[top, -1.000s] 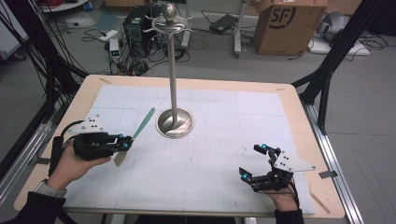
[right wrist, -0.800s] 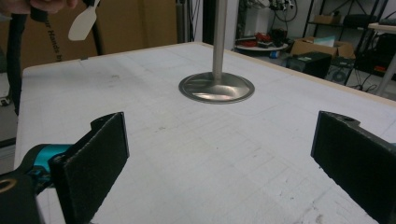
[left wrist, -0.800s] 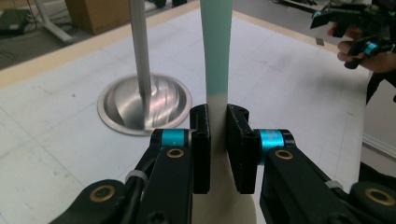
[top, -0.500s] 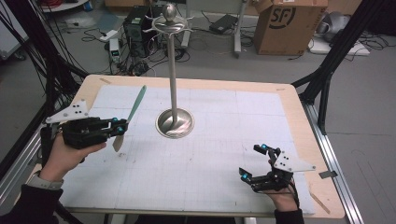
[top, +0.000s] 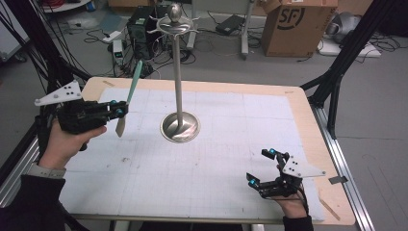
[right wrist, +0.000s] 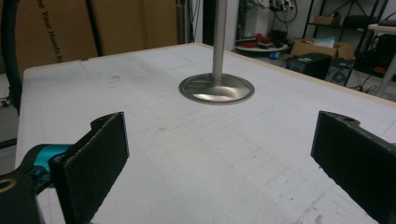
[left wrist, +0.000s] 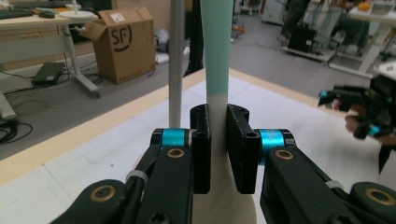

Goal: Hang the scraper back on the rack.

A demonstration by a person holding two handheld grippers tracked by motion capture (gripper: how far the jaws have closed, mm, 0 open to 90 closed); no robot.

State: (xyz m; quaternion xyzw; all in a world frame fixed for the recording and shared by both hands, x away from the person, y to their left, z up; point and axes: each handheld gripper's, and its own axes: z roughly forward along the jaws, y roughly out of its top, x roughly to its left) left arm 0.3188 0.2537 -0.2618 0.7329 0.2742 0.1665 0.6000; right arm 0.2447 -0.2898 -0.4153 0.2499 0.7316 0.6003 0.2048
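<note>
Spatula, long and thin with a teal handle and a pale blade, hangs in the air over the left side of the table, tilted with the handle uppermost and the blade pointing down. The left gripper is clenched on it just where teal meets cream; in the left gripper view the pads press flat on both faces. It looks light, probably silicone, so the blade may flex and the smooth surface could slip or swivel in a narrow pinch; holding near the junction, as here, seems sensible. Just beyond stands the metal stand, its pole rising to hooks at the top. Well apart, the right gripper rests low near the table's front edge, jaws spread wide with nothing between them.
</note>
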